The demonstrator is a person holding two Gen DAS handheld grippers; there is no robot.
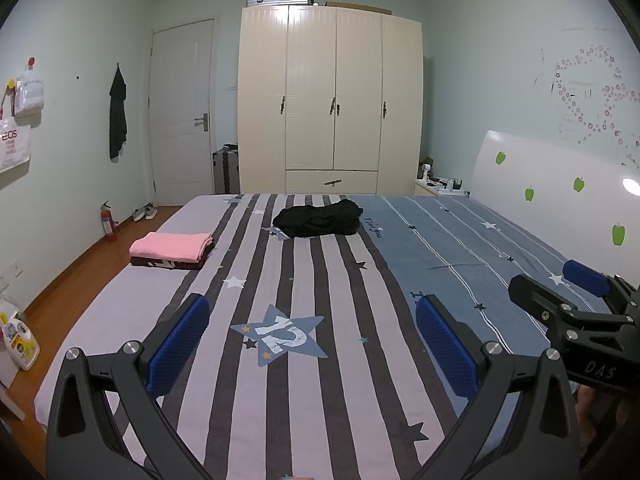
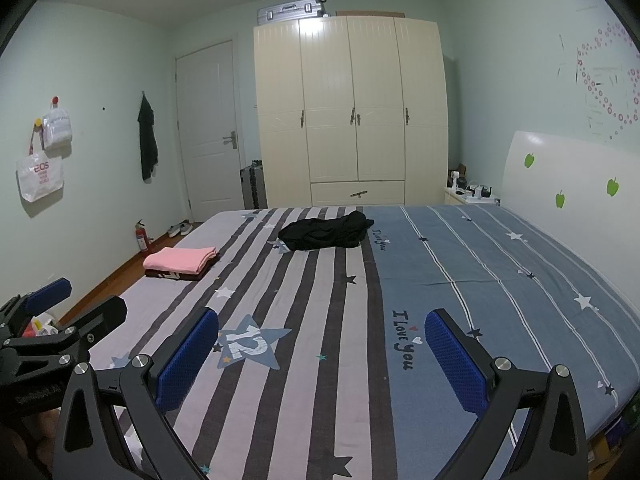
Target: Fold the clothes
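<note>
Bedroom scene, both wrist views. A black garment (image 1: 318,220) lies crumpled in a loose heap on the bed (image 1: 280,400), near the far edge, about where the striped and blue halves of the cover meet. Well apart, toward the left edge, sits a folded stack: a pink garment (image 1: 170,246) on top of a dark red garment (image 1: 160,263). The left gripper (image 1: 312,342) and right gripper (image 2: 322,354) hang over the near part of the bed, each with jaws wide and holding nothing, well short of the heap.

Handling, as judged: the black garment looks soft, light and limp; it would sag and bunch when lifted, so two separated holds on an edge or seam should spread it better than one pinch in the middle. No hem, collar or sleeve can be told apart.

The heap's long axis runs left to right across the bed; which end is the top cannot be told.
</note>
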